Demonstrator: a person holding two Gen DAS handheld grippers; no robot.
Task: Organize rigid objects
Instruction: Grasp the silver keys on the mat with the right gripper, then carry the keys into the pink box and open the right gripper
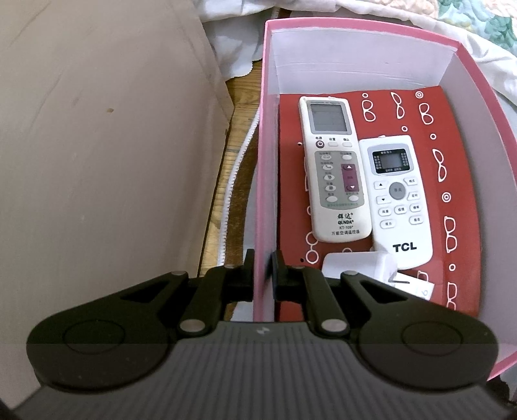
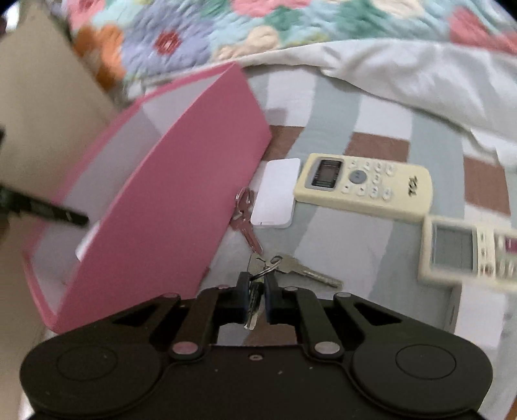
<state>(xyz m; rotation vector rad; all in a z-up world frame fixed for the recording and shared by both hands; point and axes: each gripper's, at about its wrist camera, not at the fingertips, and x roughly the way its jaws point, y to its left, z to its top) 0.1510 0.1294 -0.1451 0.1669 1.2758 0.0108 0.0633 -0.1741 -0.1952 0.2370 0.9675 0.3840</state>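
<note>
In the left wrist view a pink box [image 1: 263, 129] with white inner walls holds a cream QUNDA remote [image 1: 332, 171], a white TCL remote [image 1: 399, 200] and a small white block [image 1: 358, 263] on red patterned paper. My left gripper [image 1: 263, 268] is shut on the box's left wall. In the right wrist view my right gripper [image 2: 257, 287] is shut on a key of a ringed bunch of keys [image 2: 310, 273] lying on the bed beside the pink box [image 2: 161, 194]. On the bed are a reddish key [image 2: 245, 219], a white flat block [image 2: 276, 194] and a cream remote [image 2: 365, 185].
Another cream remote [image 2: 468, 252] lies at the right edge. A striped sheet [image 2: 371, 242] covers the bed, with a floral quilt [image 2: 226, 29] behind. A beige panel [image 1: 97, 145] stands left of the box, with a strip of wood [image 1: 236, 155] and a white zipper between them.
</note>
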